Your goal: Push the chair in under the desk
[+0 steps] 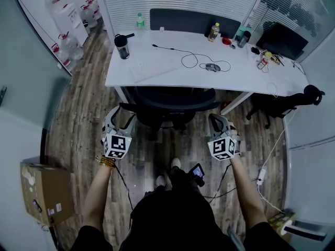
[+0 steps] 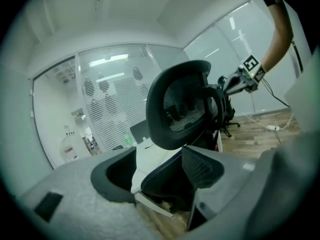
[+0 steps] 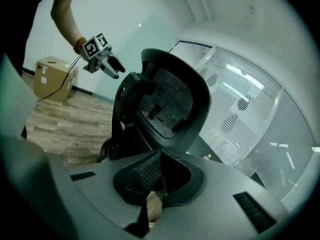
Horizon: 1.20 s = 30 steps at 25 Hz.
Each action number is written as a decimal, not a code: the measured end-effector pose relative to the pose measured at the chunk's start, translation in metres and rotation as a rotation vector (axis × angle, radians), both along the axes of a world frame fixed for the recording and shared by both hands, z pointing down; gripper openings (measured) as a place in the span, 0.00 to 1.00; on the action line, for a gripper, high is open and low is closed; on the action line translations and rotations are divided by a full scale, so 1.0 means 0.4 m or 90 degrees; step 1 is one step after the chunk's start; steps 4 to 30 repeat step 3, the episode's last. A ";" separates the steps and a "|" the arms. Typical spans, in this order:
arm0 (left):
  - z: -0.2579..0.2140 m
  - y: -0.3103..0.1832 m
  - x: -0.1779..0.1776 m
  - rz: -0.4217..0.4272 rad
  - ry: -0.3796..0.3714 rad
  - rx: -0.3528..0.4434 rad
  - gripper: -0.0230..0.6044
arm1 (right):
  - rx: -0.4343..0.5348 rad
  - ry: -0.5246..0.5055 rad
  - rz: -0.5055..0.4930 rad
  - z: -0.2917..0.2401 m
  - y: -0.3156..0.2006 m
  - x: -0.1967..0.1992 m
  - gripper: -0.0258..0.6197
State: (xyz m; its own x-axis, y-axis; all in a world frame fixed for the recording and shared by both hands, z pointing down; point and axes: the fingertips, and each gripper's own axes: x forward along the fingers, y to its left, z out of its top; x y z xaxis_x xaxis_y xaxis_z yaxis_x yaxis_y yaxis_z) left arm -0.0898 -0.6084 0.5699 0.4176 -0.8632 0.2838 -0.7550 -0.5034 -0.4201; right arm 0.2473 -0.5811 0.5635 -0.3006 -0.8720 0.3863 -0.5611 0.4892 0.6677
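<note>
A black mesh office chair (image 1: 168, 106) stands at the white desk (image 1: 157, 77), its seat partly under the desk top and its back toward me. My left gripper (image 1: 119, 121) is just behind the chair's left armrest, and my right gripper (image 1: 215, 121) is behind its right side; I cannot tell whether either touches it. In the left gripper view the left gripper (image 2: 157, 176) is open, with the chair back (image 2: 180, 104) beyond the gap and the right gripper (image 2: 241, 82) past it. In the right gripper view the right gripper (image 3: 156, 176) is shut on nothing, facing the chair back (image 3: 165, 101).
On the desk are a dark tumbler (image 1: 122, 46), a keyboard (image 1: 149, 67), a mouse with a cable (image 1: 210, 66), bottles and a dark monitor (image 1: 191, 20). A second black chair (image 1: 282, 104) stands at the right. A cardboard box (image 1: 44, 190) sits on the wooden floor, left.
</note>
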 end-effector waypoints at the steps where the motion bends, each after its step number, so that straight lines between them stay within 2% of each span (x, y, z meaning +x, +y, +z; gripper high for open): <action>1: 0.005 -0.015 -0.007 0.012 -0.015 -0.010 0.50 | -0.002 0.020 -0.004 0.001 -0.017 0.018 0.04; 3: 0.014 -0.045 -0.017 0.038 -0.046 -0.029 0.55 | -0.007 0.055 -0.011 0.001 -0.051 0.052 0.04; 30: 0.014 -0.045 -0.017 0.038 -0.046 -0.029 0.55 | -0.007 0.055 -0.011 0.001 -0.051 0.052 0.04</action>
